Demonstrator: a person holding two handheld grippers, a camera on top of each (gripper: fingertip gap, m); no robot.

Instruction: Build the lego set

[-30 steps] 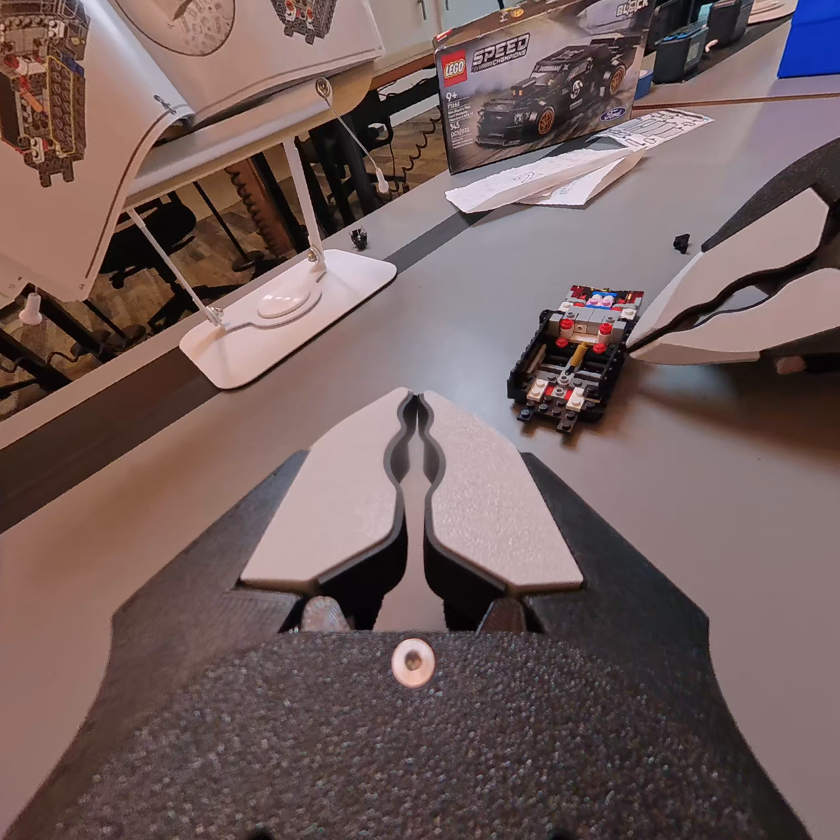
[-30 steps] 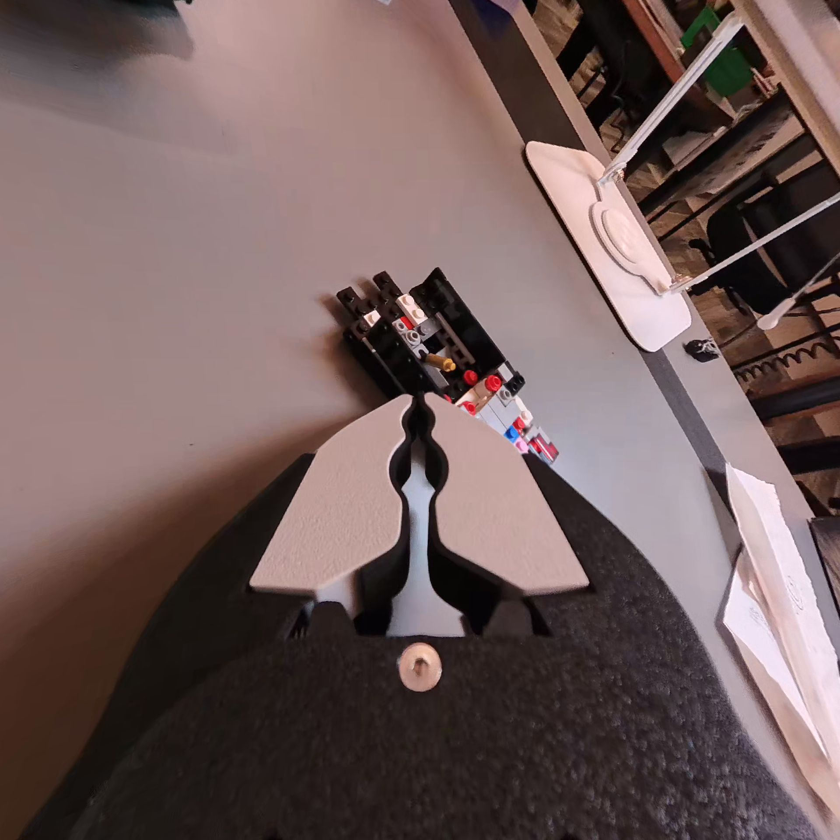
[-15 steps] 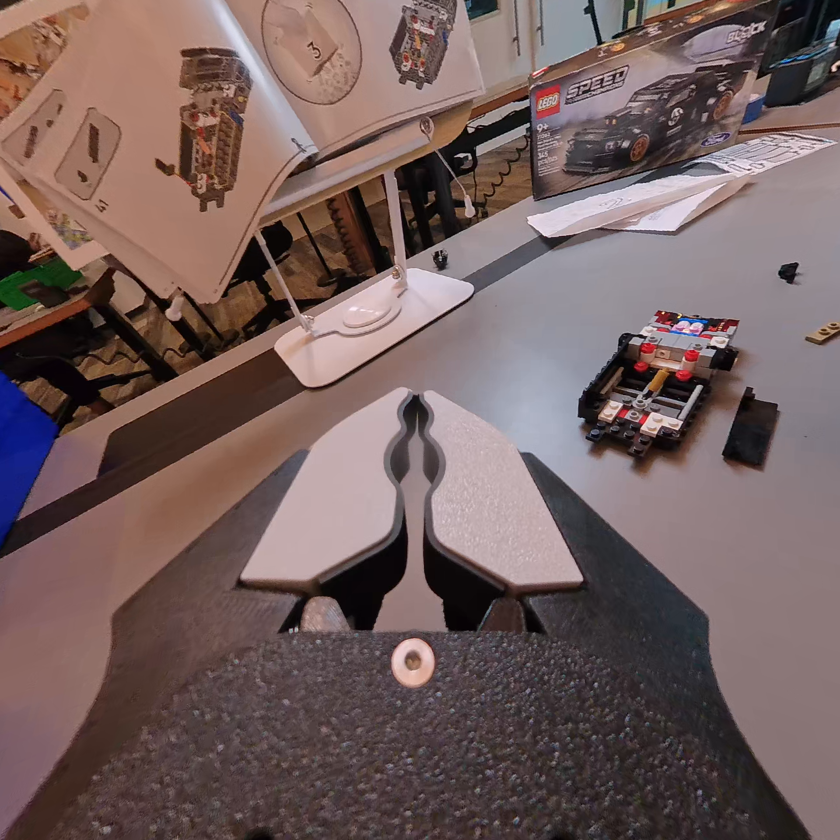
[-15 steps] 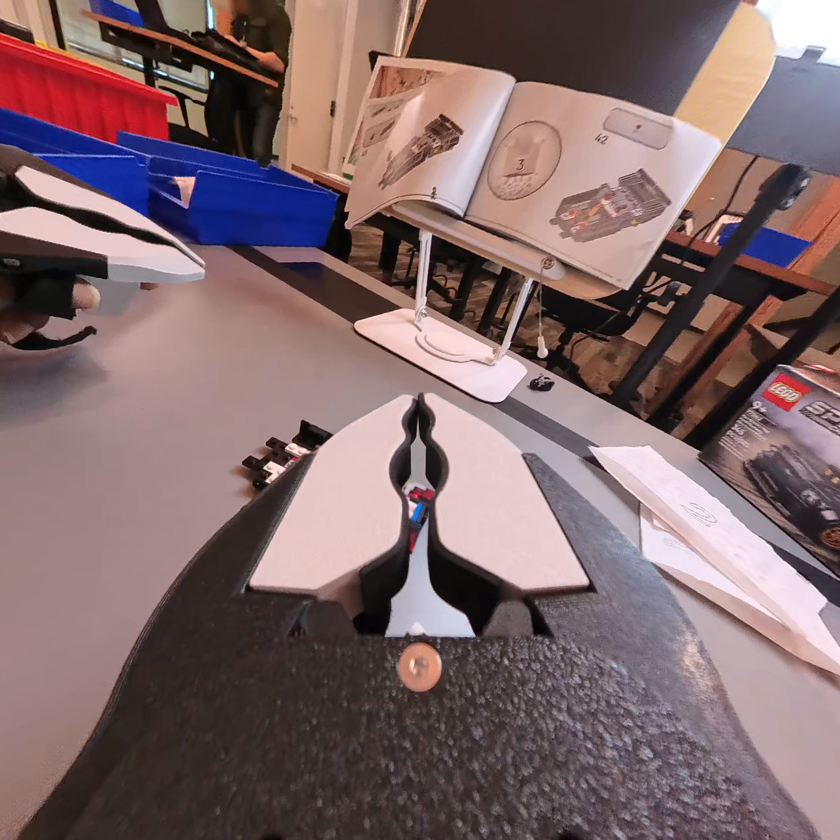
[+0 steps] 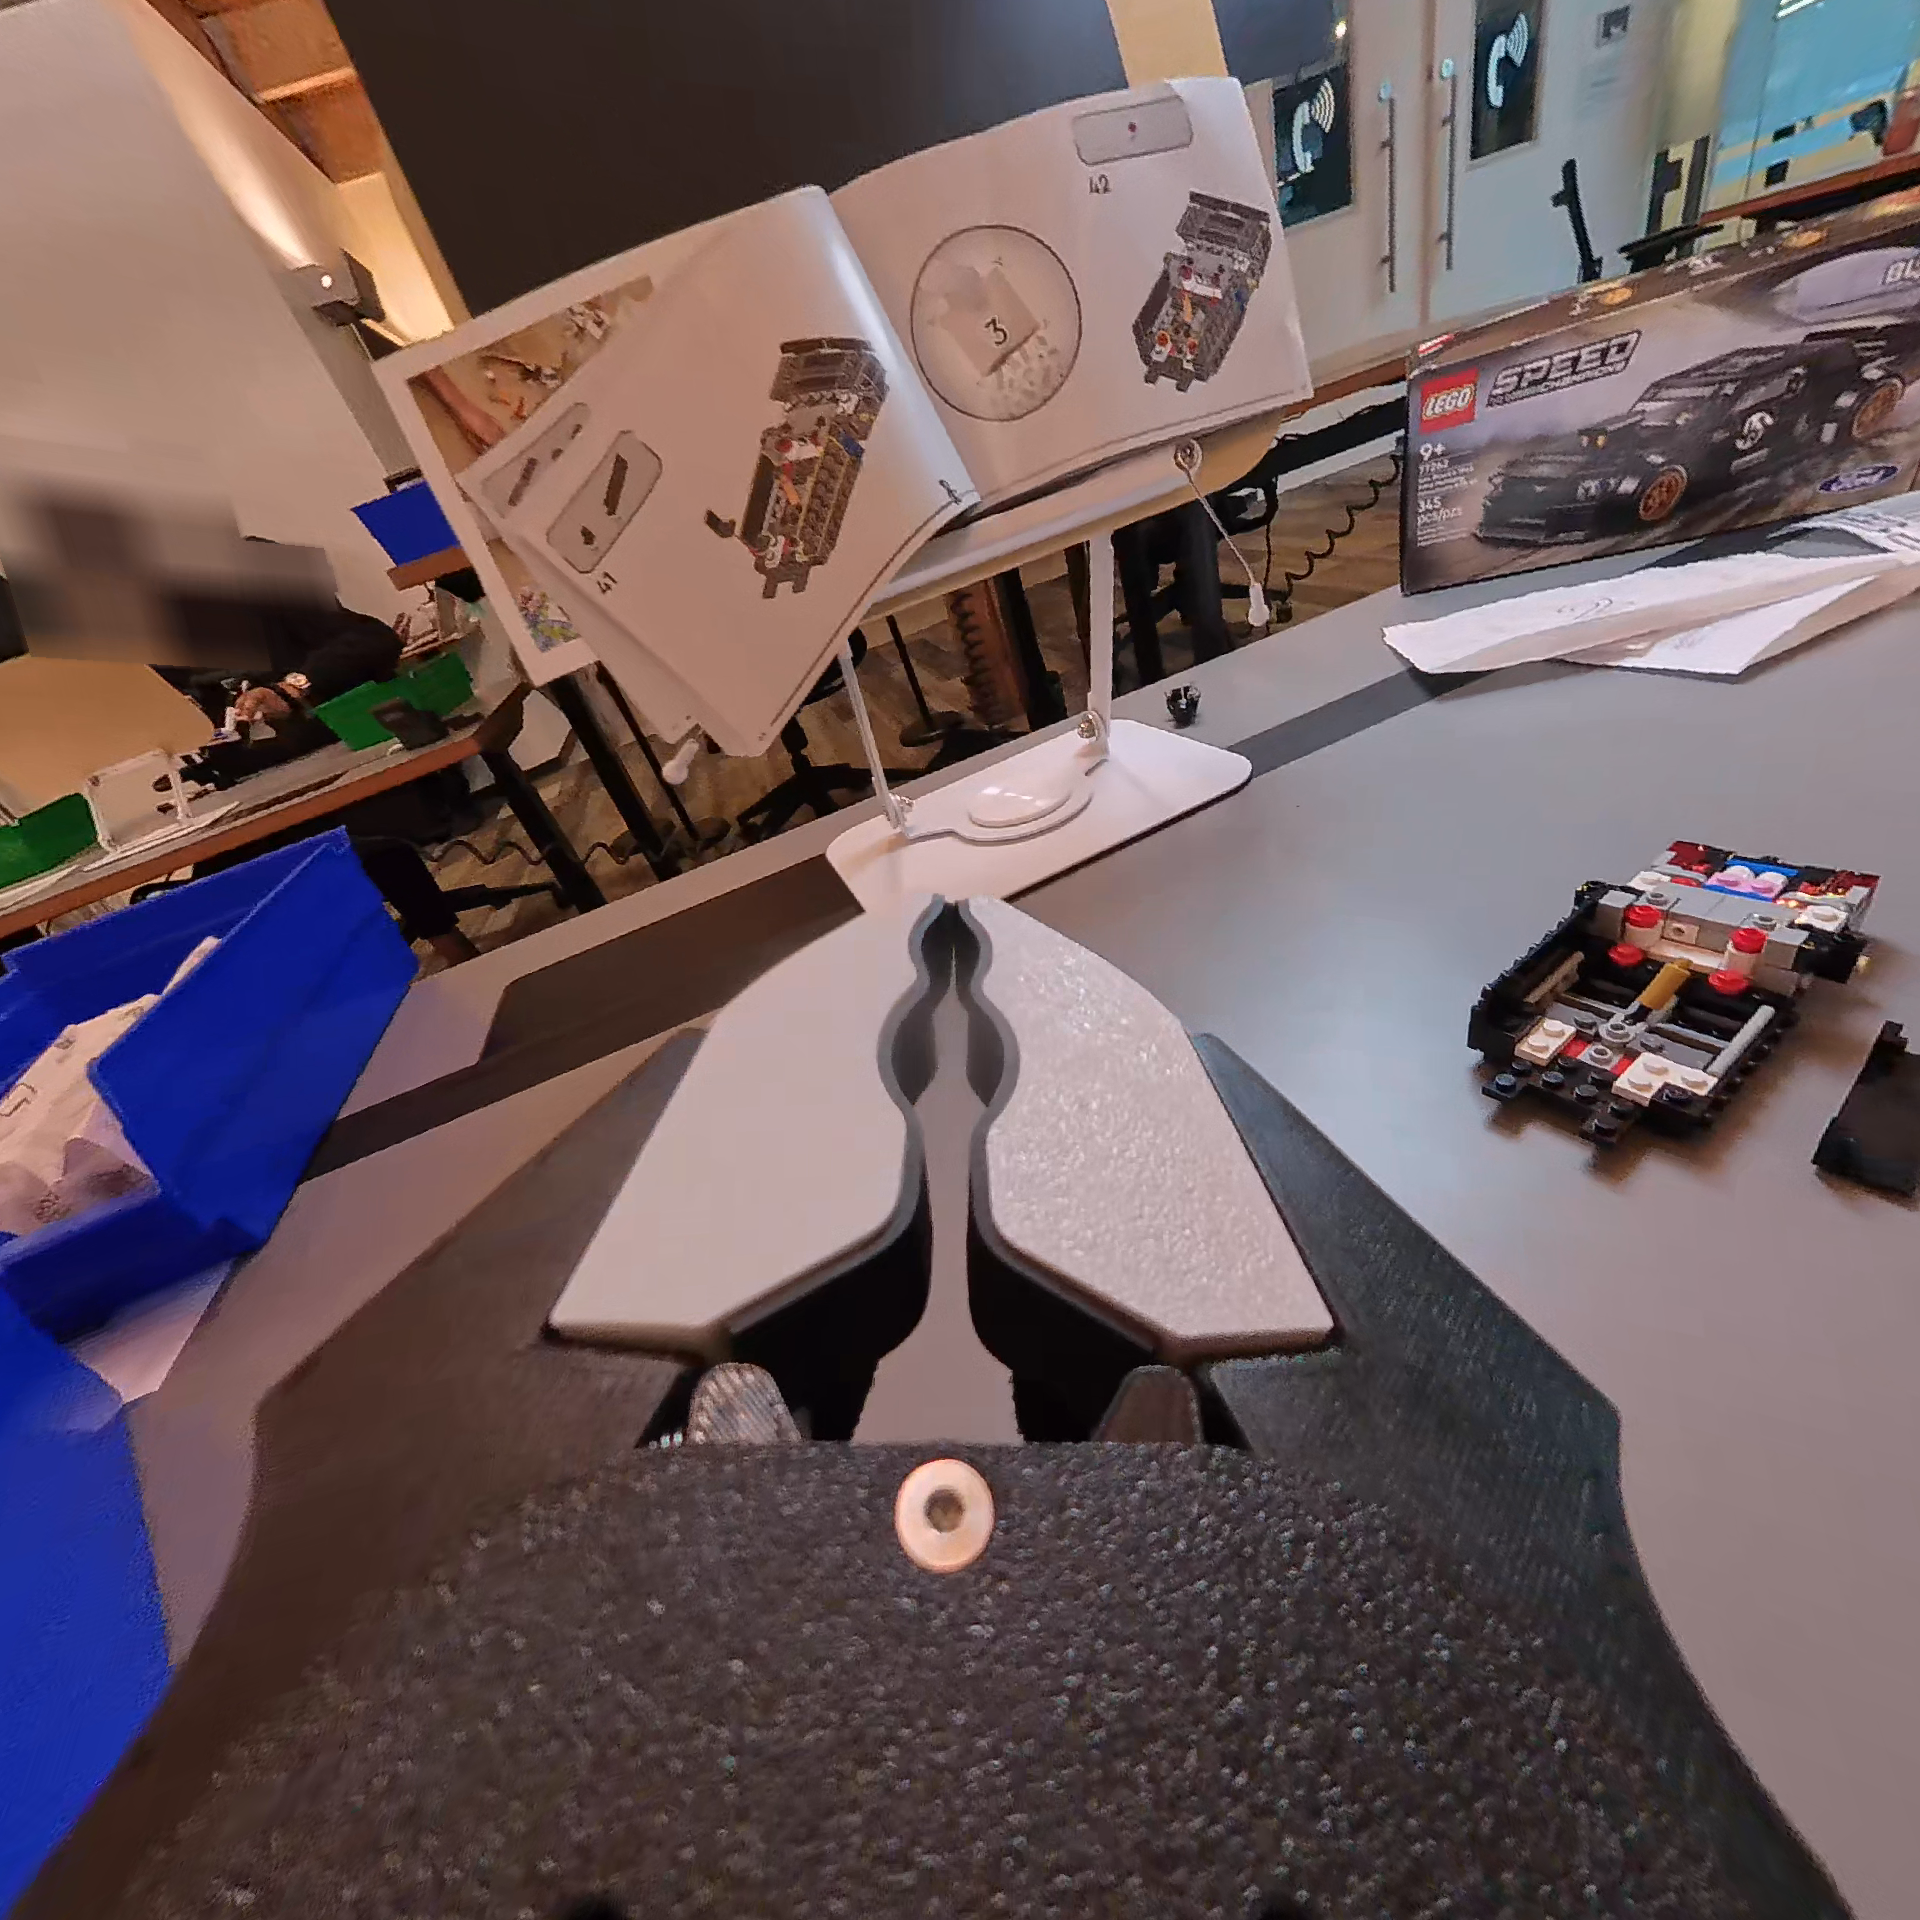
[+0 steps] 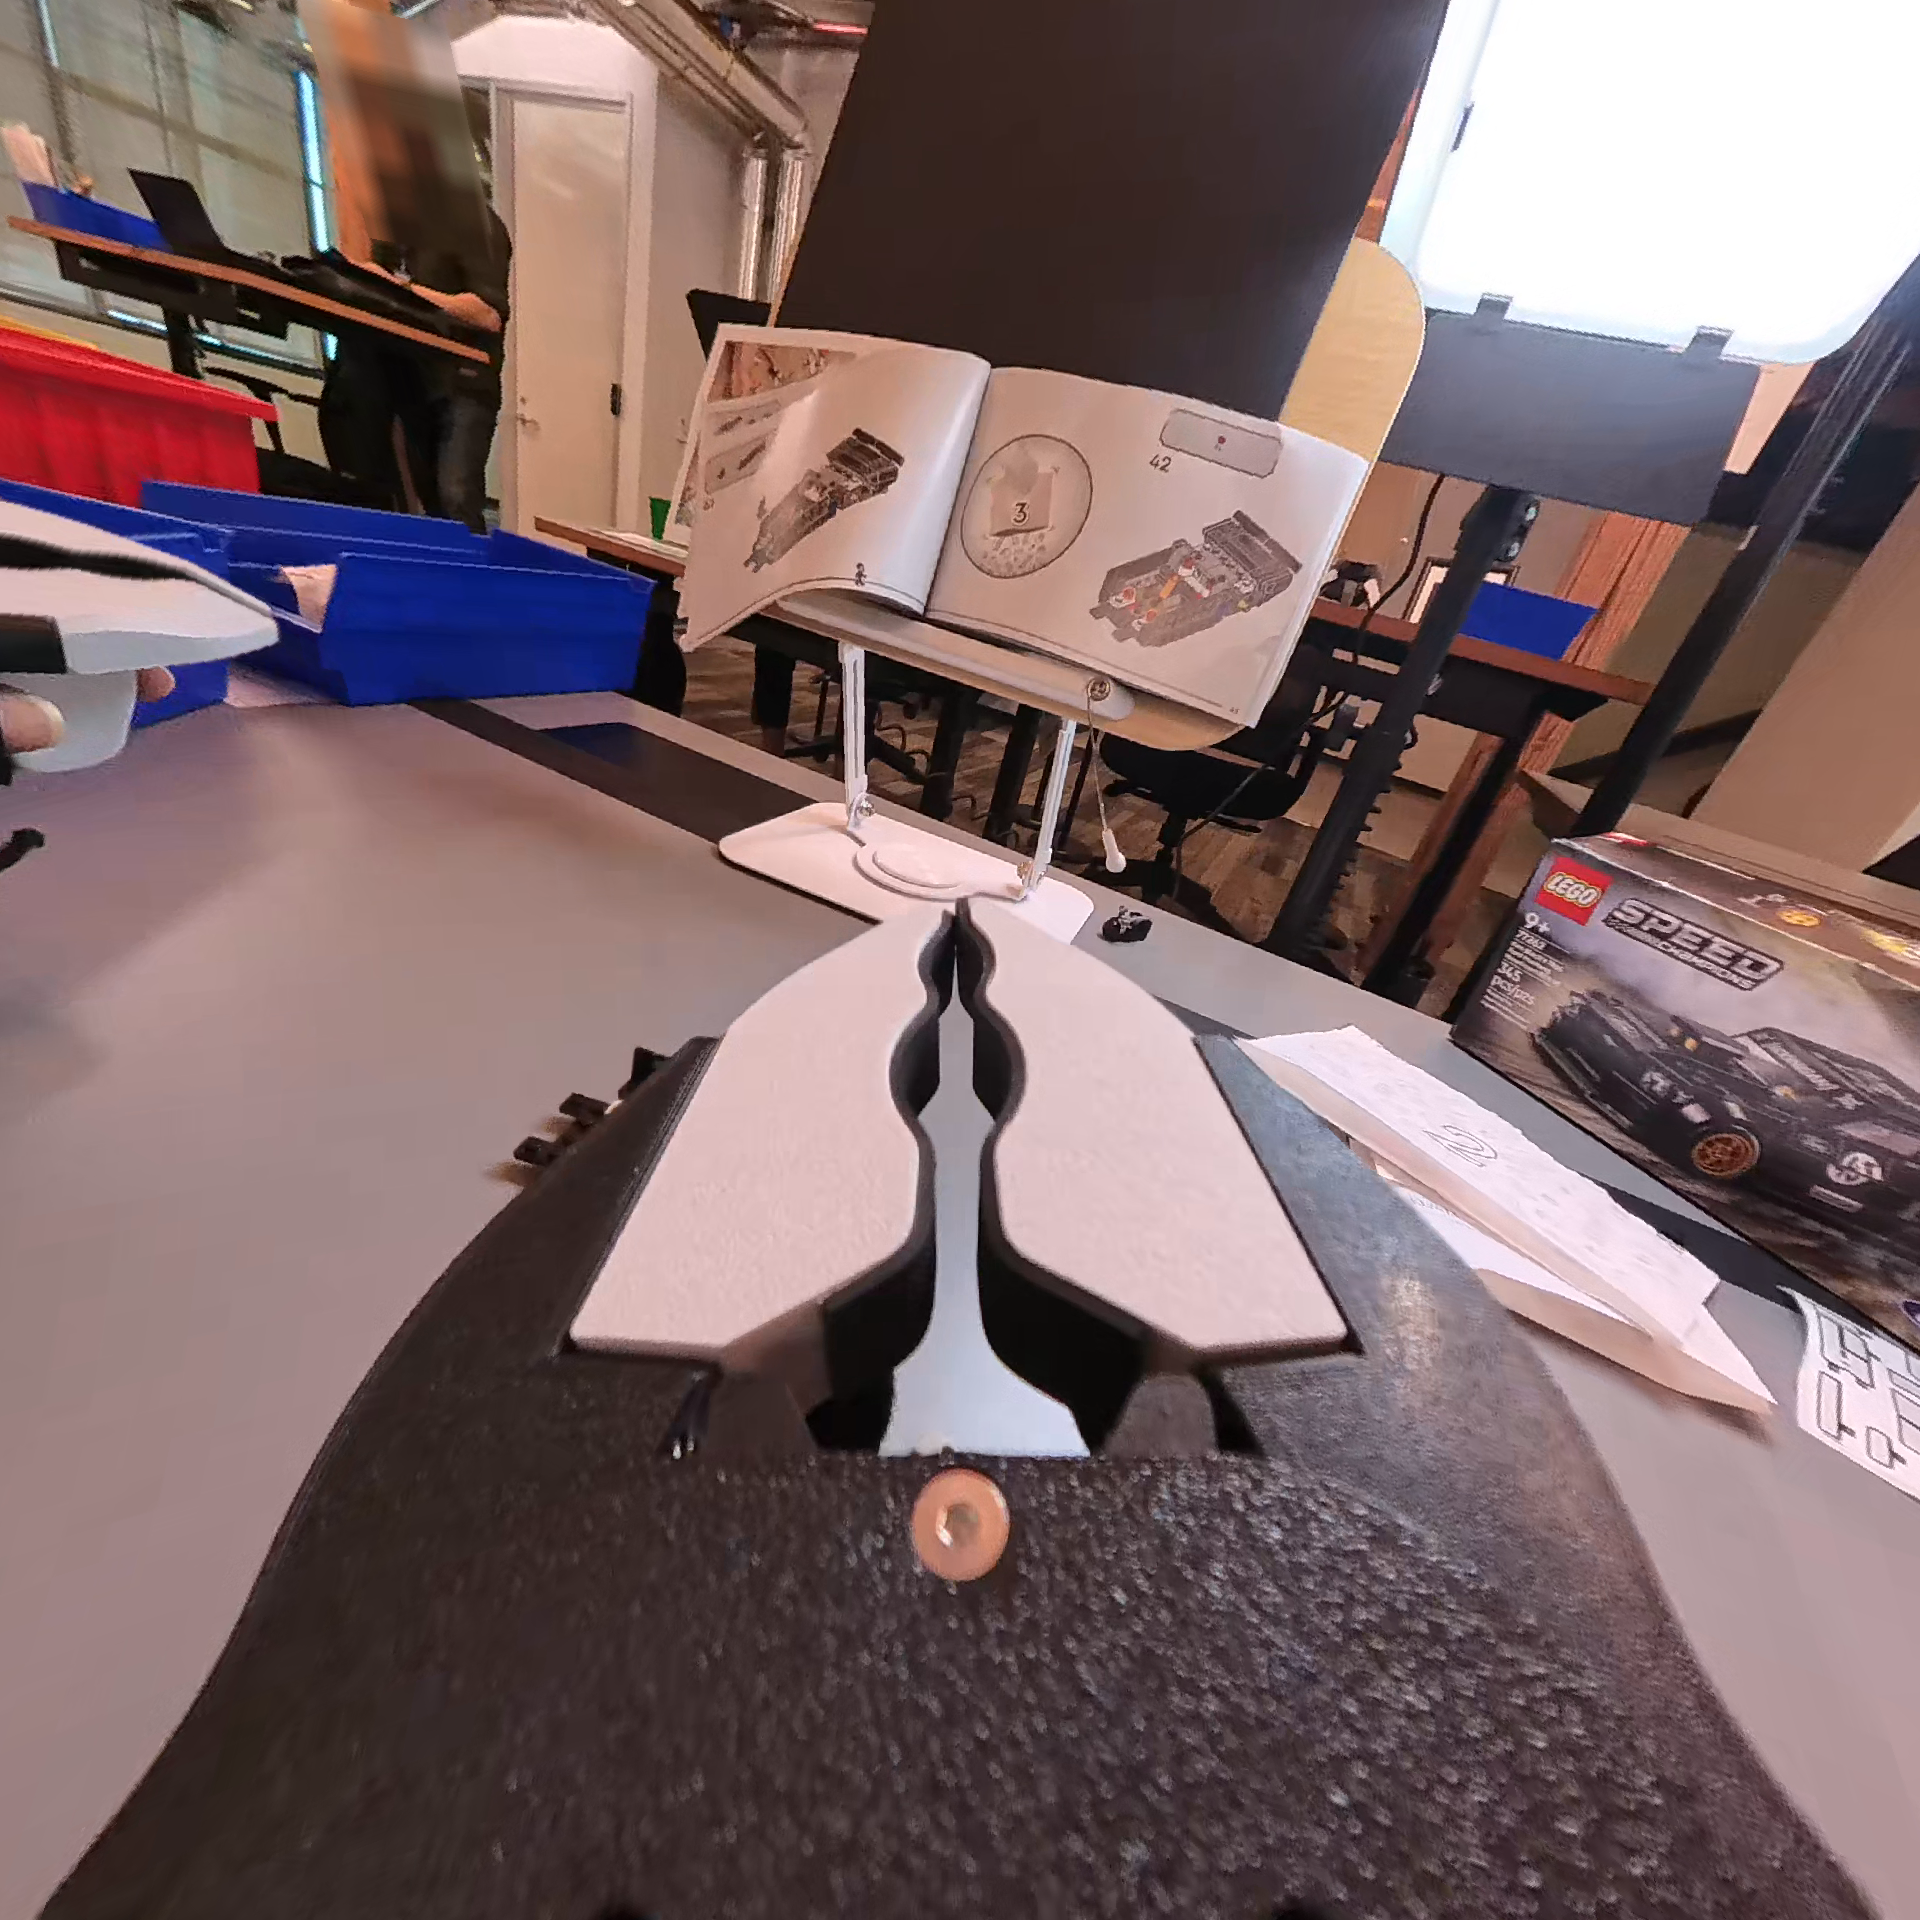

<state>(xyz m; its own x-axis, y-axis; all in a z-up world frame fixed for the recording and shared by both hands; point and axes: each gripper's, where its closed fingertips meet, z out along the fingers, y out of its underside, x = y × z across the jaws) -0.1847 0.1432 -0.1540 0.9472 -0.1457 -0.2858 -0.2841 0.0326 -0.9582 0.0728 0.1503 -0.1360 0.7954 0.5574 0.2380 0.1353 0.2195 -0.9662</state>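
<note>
Grey table [image 5: 1403, 790] with dark strip along far edge; open workspace behind, other desks, a person at a far bench. Open manual [image 5: 862, 416] on white stand [image 5: 1039, 800]. Set box [image 5: 1662, 436] and paper sheets [image 5: 1642, 623] at right; blue bins [image 5: 208, 1039] at left.

Left gripper [image 5: 951, 914]: fingertips together, nothing held. Right gripper [image 6: 956, 920]: likewise closed, empty.

Chassis [image 5: 1673, 997] lies flat on table, right of and apart from left gripper; black plate [image 5: 1870, 1122] just beside it. In right wrist view only its black edge [image 6: 582, 1112] shows, left of the right gripper body.
</note>
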